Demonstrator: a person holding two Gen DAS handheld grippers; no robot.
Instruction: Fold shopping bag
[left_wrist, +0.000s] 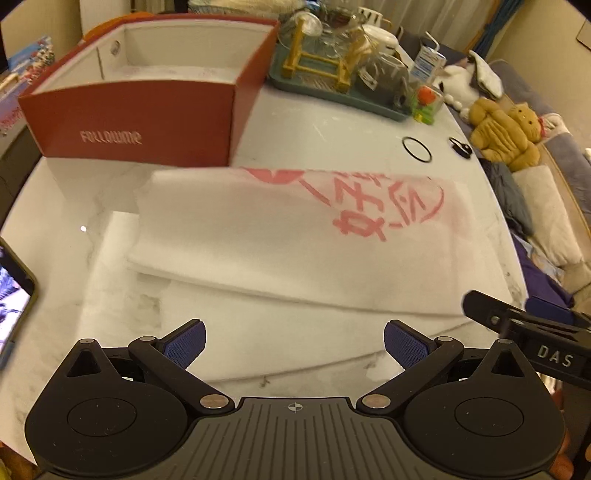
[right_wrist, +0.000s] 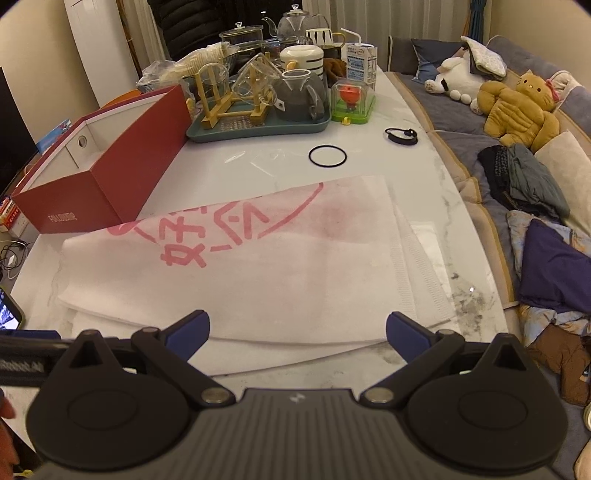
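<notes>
A white non-woven shopping bag (left_wrist: 288, 243) with pink printed characters lies flat on the marble table, folded over so layered edges show along its near side. The right wrist view has the same bag (right_wrist: 258, 266) spread across the middle of the table. My left gripper (left_wrist: 294, 345) is open just short of the bag's near edge, nothing between its blue pads. My right gripper (right_wrist: 297, 332) is open too, hovering over the bag's near edge and holding nothing. The right gripper's black body (left_wrist: 532, 325) shows at the right of the left wrist view.
A red open box (left_wrist: 147, 107) stands behind the bag at left. A teal tray (right_wrist: 258, 127) with glassware sits at the back. Two black rings (right_wrist: 327, 157) lie on the table (right_wrist: 461, 258). A phone (left_wrist: 14, 295) rests at the left edge. A sofa with plush toys (right_wrist: 517, 110) runs along the right.
</notes>
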